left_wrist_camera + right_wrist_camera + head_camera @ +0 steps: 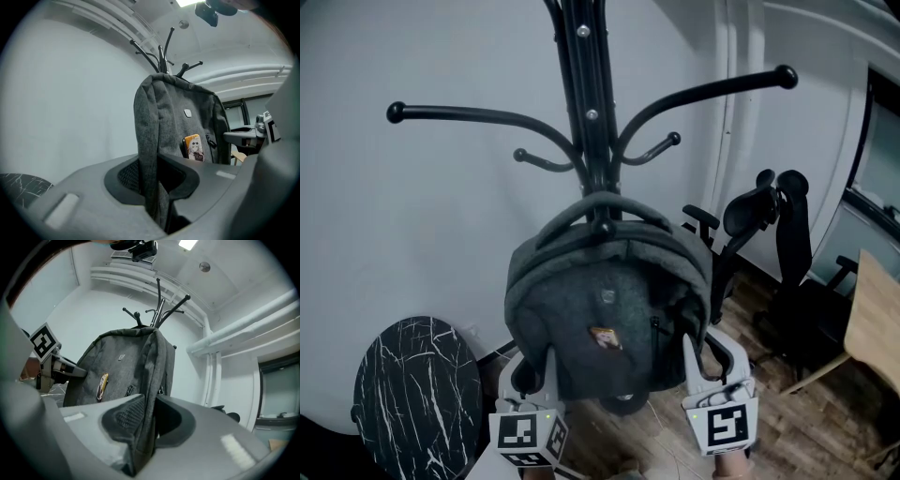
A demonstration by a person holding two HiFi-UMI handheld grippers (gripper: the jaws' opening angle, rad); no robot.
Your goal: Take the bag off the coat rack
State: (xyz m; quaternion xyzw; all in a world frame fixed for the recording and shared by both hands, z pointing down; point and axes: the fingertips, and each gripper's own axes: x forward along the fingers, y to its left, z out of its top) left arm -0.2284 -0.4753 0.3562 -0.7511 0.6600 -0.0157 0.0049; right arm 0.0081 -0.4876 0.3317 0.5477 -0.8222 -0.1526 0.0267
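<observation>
At the black coat rack (586, 84), a grey backpack (605, 309) is hanging by its top handle against the pole. The left tool (532, 370) and the right tool (710, 361) are pointing level at its lower sides, each pinching a fold of the backpack's side fabric between its pads. A white wall (422, 216) is standing behind. A round black marbled side table (417, 394) and a black office chair (773, 244) are flanking the rack on the wooden floor (806, 441).
</observation>
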